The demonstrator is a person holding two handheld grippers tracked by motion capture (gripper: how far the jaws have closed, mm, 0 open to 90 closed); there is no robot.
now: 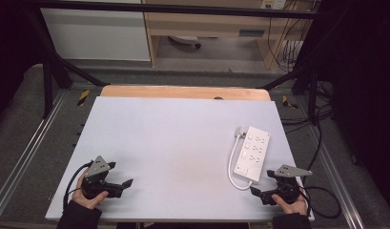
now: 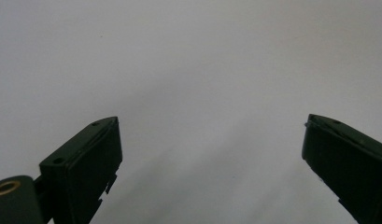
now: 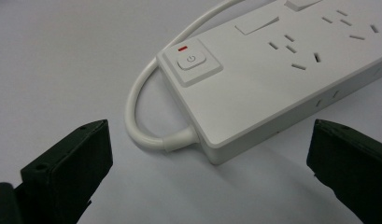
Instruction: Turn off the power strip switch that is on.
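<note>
The power strip lies flat at the near right of the counter, its cable looped along its left side. The right tool hovers just near of it, jaws spread and empty. The left tool is likewise spread. The strip is probably rigid, light and smooth-sided; gripping across its narrow width near the switch end looks safest, clear of the springy cable.

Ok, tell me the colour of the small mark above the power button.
Red; the mark on the power strip shows best in the right gripper view.
</note>
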